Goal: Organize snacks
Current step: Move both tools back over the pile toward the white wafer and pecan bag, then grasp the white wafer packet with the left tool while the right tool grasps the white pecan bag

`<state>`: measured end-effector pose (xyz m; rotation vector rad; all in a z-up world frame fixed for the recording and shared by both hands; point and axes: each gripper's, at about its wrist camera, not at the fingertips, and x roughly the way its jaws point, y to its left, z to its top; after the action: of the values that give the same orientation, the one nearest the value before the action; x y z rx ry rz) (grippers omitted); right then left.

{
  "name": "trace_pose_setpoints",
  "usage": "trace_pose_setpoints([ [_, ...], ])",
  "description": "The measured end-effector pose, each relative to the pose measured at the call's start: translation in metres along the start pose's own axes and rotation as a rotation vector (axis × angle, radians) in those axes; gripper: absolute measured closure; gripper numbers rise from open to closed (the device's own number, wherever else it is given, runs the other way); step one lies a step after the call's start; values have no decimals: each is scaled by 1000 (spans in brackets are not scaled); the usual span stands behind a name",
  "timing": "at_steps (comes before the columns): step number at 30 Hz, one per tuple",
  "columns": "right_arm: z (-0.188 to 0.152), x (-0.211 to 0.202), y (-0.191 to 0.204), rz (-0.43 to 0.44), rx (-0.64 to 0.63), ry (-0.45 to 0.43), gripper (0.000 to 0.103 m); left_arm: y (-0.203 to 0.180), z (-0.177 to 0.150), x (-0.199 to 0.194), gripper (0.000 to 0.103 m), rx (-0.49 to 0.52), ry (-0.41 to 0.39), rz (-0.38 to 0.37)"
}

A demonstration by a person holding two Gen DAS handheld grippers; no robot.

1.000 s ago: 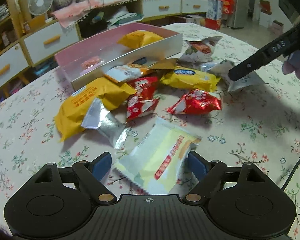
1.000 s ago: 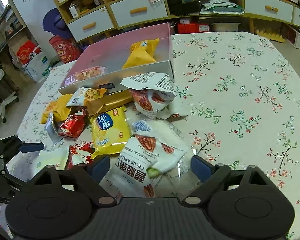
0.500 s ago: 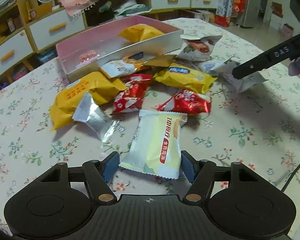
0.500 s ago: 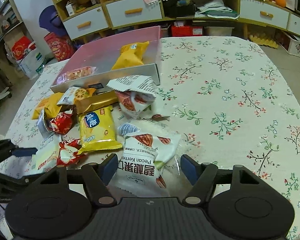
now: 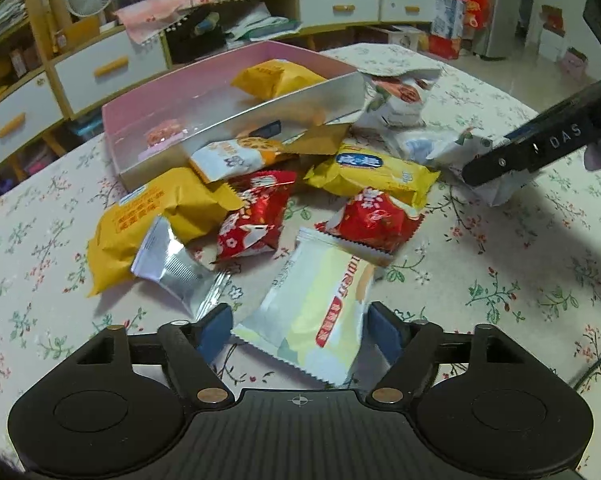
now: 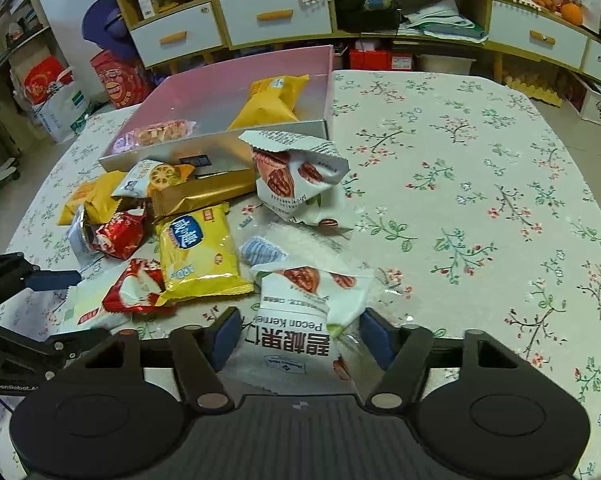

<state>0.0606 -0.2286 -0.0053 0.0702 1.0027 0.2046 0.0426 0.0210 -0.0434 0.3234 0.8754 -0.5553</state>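
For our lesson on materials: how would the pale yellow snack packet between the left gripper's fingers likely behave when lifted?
The pale yellow packet looks like thin crimped film, so probably light and floppy. Its glossy surface may slip between the left gripper's pads. It lies flat, so unlikely to roll.

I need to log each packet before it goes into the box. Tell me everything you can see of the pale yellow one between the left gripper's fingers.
The pale yellow packet is a flat, glossy pillow wrapper with white crimped zigzag ends and a red label strip. It lies tilted on the flowered tablecloth, its far end against a red packet, between the left gripper fingers.
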Motion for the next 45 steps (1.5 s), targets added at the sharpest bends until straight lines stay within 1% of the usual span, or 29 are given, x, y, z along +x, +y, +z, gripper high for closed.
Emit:
trace_pose_setpoints([
  [1, 0, -1, -1, -1, 2, -2, 83, -1, 1, 1, 21, 7, 4, -4],
  [2, 0, -1, -1, 2, 7, -3, 89, -2, 2, 2, 20, 12, 8, -6],
  [5, 1, -3, -3, 13, 20, 4, 93, -4, 5, 5, 20, 26, 7, -8],
  [11, 4, -8, -5, 15, 30, -6, 94, -2, 13, 11, 21, 10, -8, -17],
  [16, 4, -11, -5, 17, 36, -11, 94, -14, 17, 11, 23, 95, -9, -30],
  [19, 4, -11, -5, 17, 40, -8, 94, -20, 20, 11, 23, 136, 45, -64],
  [21, 4, -12, -5, 21, 40, -10, 94, -22, 22, 8, 23, 145, 94, -103],
  [23, 3, -13, -5, 25, 38, -10, 94, -26, 21, 2, 23, 175, 104, -121],
  [24, 3, -14, -4, 25, 37, -9, 94, -28, 21, -1, 20, 190, 94, -111],
  [27, 3, -14, -4, 24, 38, -2, 94, -33, 22, -4, 20, 226, 48, -70],
  [28, 3, -14, -3, 24, 40, -1, 94, -34, 22, -2, 20, 228, 47, -66],
  [31, 4, -15, -1, 29, 35, -6, 94, -38, 24, 10, 21, 222, 75, -57],
  [32, 4, -16, 0, 32, 31, -7, 94, -38, 24, 10, 22, 211, 64, -62],
  [33, 4, -16, 1, 35, 26, -8, 94, -38, 26, 10, 28, 201, 72, -68],
  [34, 3, -17, 2, 37, 21, -9, 94, -38, 25, 9, 37, 186, 73, -76],
  [36, 4, -17, 3, 37, 15, -10, 94, -37, 25, 8, 47, 138, 68, -74],
  [37, 4, -17, 3, 37, 15, -9, 94, -38, 25, 8, 54, 106, 65, -64],
  [38, 4, -16, 3, 36, 17, -8, 94, -39, 24, 8, 56, 74, 63, -62],
  [40, 5, -16, 3, 37, 18, -6, 94, -42, 24, 8, 58, 54, 54, -35],
  [45, 7, -19, 6, 46, 14, -17, 94, -44, 23, 3, 58, 10, 37, 4],
])
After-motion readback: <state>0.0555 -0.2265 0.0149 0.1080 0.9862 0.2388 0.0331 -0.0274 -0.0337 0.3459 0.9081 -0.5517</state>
